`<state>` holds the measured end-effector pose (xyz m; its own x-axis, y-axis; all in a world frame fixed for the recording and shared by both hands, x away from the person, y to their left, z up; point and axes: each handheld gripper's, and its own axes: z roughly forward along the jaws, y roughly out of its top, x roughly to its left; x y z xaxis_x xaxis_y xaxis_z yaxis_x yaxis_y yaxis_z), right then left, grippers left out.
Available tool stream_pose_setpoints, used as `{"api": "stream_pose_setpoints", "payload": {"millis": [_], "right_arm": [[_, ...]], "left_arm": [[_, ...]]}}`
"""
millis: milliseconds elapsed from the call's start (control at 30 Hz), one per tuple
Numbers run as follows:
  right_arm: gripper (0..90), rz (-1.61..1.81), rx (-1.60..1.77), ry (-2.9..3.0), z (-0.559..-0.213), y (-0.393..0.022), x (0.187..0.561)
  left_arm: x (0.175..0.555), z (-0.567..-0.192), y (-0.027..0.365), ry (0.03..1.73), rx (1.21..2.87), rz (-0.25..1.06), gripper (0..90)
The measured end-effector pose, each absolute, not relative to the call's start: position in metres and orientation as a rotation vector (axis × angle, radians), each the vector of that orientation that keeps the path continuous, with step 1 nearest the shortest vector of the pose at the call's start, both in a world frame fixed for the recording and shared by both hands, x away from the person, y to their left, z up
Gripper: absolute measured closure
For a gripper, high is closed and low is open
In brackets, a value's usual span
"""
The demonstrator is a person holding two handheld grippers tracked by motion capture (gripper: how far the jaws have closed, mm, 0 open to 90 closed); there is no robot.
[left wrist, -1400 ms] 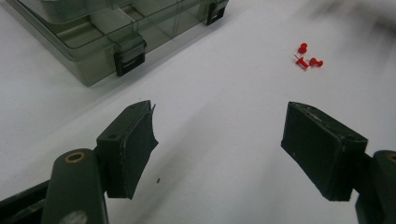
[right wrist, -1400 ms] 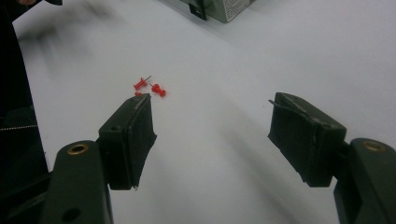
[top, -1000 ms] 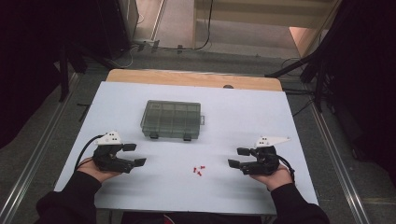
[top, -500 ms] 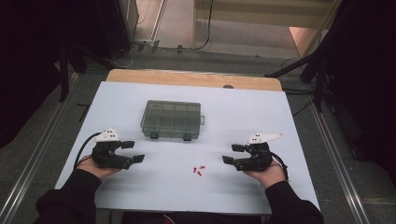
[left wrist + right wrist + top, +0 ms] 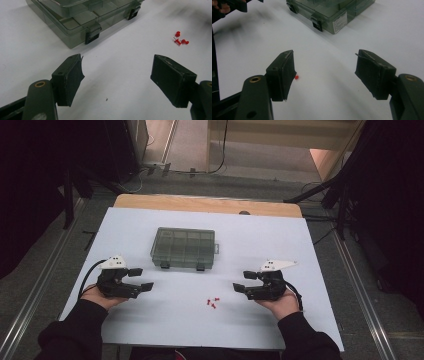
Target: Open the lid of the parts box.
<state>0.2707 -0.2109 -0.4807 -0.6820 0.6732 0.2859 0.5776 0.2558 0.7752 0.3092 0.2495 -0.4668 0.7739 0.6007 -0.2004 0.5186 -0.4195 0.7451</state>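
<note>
Your left gripper (image 5: pixel 139 279) sits at the lower left of the high view with its jaws spread wide and nothing between them; your right gripper (image 5: pixel 246 281) mirrors it at the lower right, jaws just as far apart and empty. Both point inward over the white table (image 5: pixel 300 250), well apart from each other.

Your left gripper view gives detail the high view cannot: past the open jaws, at the upper right of that frame, the red push pins (image 5: pixel 180 39) read as separate pins lying in a loose cluster, heads and a thin metal point visible. From above, the push pins (image 5: pixel 213 302) are only a few red specks low in the middle of the frame, between your two grippers and nearer the right one. In your right gripper view just one red pin (image 5: pixel 296 77) peeks out beside the inner edge of the jaw on the frame's left; the rest are hidden behind that jaw. That view also shows a white label on the box's end wall, and your other gripper at the upper left corner.

The clear plastic box (image 5: pixel 183 247) lies flat above the pins in the high view, lid closed, two dark latches facing you. In your left gripper view the box (image 5: pixel 75 20) shows its inner dividers through the lid, and no contents can be made out in its compartments.
</note>
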Motion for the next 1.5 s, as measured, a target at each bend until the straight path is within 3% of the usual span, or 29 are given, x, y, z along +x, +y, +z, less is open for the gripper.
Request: {"api": "stream_pose_setpoints", "payload": {"millis": [867, 1500], "right_arm": [[33.4, 1.421, 1.197, 2.371, -0.480, -0.187, 0.292], [40.9, 1.389, 1.223, 2.364, -0.481, -0.172, 0.305]], "left_arm": [[0.326, -0.466, 0.255, 0.856, 2.068, 0.126, 24.8], [0.342, -0.469, 0.252, 0.846, 2.094, 0.147, 24.9]]}}
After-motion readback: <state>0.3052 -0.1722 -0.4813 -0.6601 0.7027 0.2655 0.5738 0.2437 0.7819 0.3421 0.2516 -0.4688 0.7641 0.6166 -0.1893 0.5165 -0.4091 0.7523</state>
